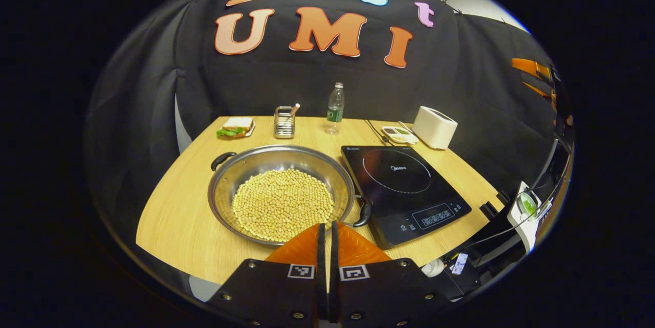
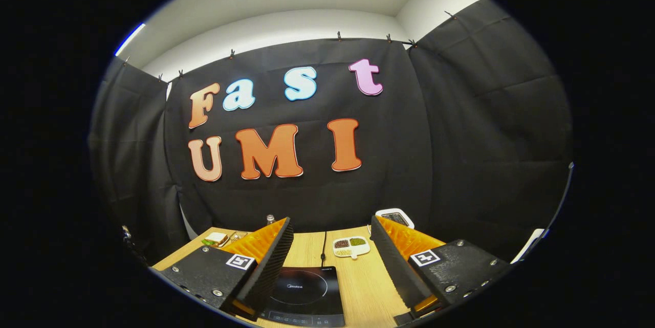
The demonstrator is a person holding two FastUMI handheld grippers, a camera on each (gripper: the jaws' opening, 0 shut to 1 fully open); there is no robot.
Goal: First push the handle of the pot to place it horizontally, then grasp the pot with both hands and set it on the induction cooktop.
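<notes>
black cloth walls close round a light wood table [image 1: 174,225]. on it the pot [image 1: 281,192], a wide steel pan full of pale beans, sits just left of the cooktop [image 1: 404,187], close by it but not on it. the pot's two black handles lie on a diagonal: one handle [image 1: 222,159] at the far left, the other [image 1: 364,211] at the near right, by the cooktop's edge.

the left gripper [image 1: 326,246] hovers just short of the pot's near rim, its orange fingers pressed together on nothing. the right gripper [image 2: 331,261] hangs above the cooktop, its fingers wide apart and empty.

the turn looks not yet made. closed fingertips suit it: press a handle sideways, low and slow, so the pot pivots flat and no beans spill, and stop once the handles line up left to right.

a small logo sits at the centre of the cooktop's ring, too small to read surely.
</notes>
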